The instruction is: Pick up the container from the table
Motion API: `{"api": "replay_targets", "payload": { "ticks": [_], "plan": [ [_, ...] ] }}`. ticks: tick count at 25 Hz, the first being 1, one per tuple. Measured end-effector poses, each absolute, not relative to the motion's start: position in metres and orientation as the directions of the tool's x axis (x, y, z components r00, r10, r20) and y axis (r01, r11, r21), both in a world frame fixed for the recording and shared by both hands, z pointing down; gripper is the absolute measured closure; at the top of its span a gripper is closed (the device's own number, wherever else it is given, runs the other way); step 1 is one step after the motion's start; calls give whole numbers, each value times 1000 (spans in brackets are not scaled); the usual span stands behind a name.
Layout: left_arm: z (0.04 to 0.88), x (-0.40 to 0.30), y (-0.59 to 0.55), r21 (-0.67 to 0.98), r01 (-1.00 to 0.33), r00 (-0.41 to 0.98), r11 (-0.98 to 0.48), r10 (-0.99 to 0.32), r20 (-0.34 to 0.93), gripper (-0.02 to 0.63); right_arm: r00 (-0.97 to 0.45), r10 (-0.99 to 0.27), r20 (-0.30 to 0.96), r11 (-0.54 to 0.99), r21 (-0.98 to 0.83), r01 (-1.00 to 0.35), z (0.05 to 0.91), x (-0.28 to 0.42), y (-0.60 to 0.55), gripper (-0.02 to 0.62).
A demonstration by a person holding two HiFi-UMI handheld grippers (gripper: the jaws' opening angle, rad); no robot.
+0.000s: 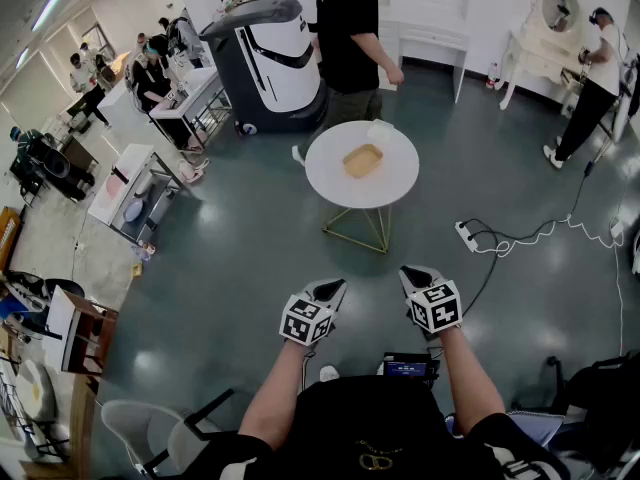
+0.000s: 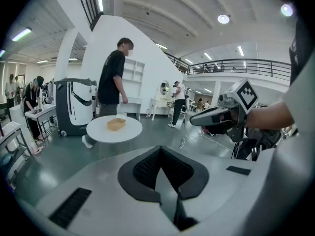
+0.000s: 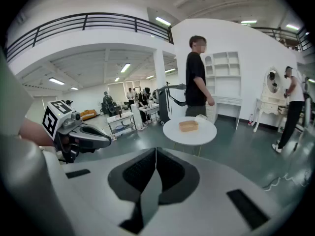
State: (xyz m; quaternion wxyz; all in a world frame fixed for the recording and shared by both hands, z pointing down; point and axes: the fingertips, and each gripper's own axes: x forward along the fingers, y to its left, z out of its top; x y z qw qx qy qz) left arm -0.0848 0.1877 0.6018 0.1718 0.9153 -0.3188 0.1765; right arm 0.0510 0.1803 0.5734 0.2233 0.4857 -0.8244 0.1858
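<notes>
A shallow tan container lies near the middle of a round white table on thin gold legs, well ahead of me across the floor. Both grippers hang in the air far short of it. My left gripper and right gripper point toward the table, each with jaws together and nothing between them. The left gripper view shows the container on the table beyond the shut left gripper. In the right gripper view the container sits past the shut right gripper.
A person in black stands just behind the table, beside a large grey and white machine. A pale cup stands at the table's far edge. A power strip and cable lie on the floor to the right.
</notes>
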Motion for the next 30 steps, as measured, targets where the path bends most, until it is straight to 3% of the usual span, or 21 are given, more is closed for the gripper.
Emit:
{"api": "replay_targets", "payload": {
  "ticks": [30],
  "plan": [
    [608,-56,182,211,-662,718,-720,-527,455,597,-430,-713,554,437,-130,-890,581,91,177,528]
  ]
}}
